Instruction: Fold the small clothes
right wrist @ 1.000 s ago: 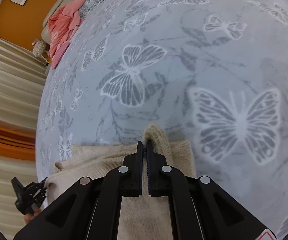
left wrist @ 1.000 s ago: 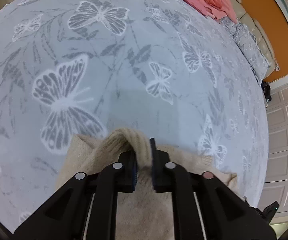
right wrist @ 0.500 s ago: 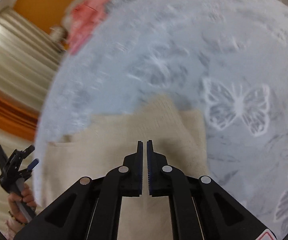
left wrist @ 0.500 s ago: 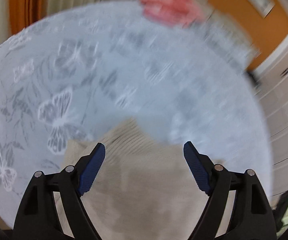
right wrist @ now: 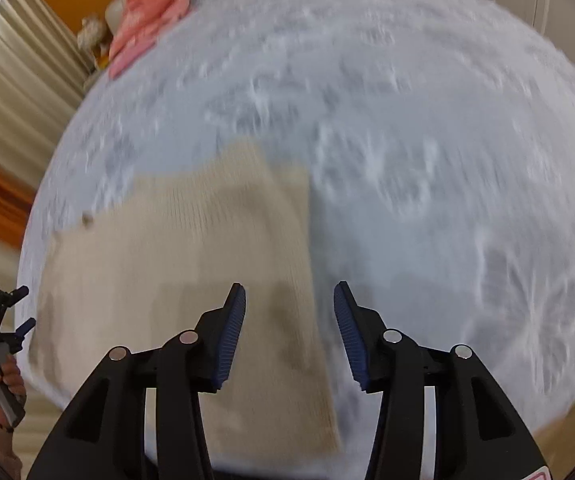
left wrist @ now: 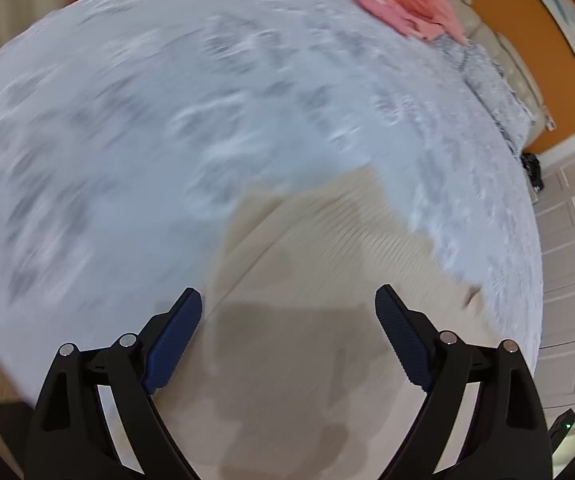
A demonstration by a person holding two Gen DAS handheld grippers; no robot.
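Both the left gripper [left wrist: 287, 344] and right gripper [right wrist: 289, 334] hung spread, empty, over the cream sweater [left wrist: 327, 280] at lower frame.

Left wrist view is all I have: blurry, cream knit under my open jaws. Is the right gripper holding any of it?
Observer: No. The right gripper is open with nothing between its fingers; it sits over the right edge of the cream sweater.
Operator: Is the sweater's right side folded?
Observer: The picture is blurred, but a lengthwise ridge on the knit does look like a panel folded inward along that side.
Operator: Can you see my left gripper from there?
Observer: Yes, the left gripper shows at the right wrist view's left edge, held in the person's hand, off the bedspread.
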